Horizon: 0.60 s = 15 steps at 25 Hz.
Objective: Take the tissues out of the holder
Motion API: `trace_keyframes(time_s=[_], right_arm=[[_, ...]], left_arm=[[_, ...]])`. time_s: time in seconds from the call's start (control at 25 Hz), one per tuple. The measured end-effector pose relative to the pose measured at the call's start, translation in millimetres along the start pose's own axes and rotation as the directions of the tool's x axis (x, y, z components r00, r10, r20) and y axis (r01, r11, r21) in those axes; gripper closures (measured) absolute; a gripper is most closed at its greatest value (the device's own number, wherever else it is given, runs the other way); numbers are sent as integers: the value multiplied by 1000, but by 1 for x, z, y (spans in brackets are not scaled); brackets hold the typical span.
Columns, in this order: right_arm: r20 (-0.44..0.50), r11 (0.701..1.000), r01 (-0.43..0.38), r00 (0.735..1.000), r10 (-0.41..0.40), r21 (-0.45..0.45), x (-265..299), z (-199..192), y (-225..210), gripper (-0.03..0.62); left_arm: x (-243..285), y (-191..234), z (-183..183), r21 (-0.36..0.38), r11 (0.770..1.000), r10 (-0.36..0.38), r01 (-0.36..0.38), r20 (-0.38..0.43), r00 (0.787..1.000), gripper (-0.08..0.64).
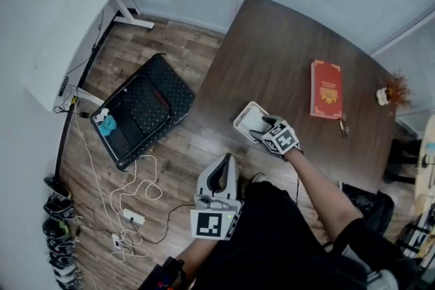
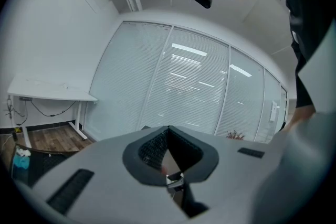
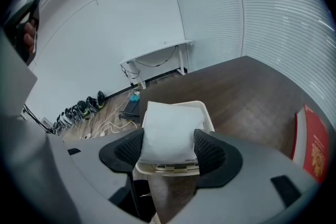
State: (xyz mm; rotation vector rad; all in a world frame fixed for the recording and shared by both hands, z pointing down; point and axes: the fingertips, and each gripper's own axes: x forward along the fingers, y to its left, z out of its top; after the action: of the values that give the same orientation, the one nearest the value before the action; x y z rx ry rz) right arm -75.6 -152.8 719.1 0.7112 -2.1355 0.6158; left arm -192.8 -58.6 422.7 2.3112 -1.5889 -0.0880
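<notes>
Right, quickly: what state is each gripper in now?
Left gripper: jaws closed, empty.
Right gripper: jaws closed on the tissues in the holder.

Holder (image 1: 246, 120) sits at the table's (image 1: 285, 44) near edge, mid-frame in my head view. Tissues (image 3: 167, 128) are in it, between my right gripper's (image 3: 168, 150) jaws, touching both pads. Book (image 1: 326, 89) lies right of the holder, well apart; plant (image 1: 392, 90) is further right. Left gripper (image 1: 223, 165) is below the holder, off the table. Case (image 1: 139, 112) is on the floor at left, desk (image 1: 75, 24) upper left.
</notes>
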Motion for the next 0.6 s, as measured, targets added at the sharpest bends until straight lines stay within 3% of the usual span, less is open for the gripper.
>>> trace_keyframes(time_s=[0.6], right_arm=[[76,998,64,995,-63,-2,-23,8,-1,287]], left_arm=[[-6,-17,6,7,999,-53,52,38,998,563]])
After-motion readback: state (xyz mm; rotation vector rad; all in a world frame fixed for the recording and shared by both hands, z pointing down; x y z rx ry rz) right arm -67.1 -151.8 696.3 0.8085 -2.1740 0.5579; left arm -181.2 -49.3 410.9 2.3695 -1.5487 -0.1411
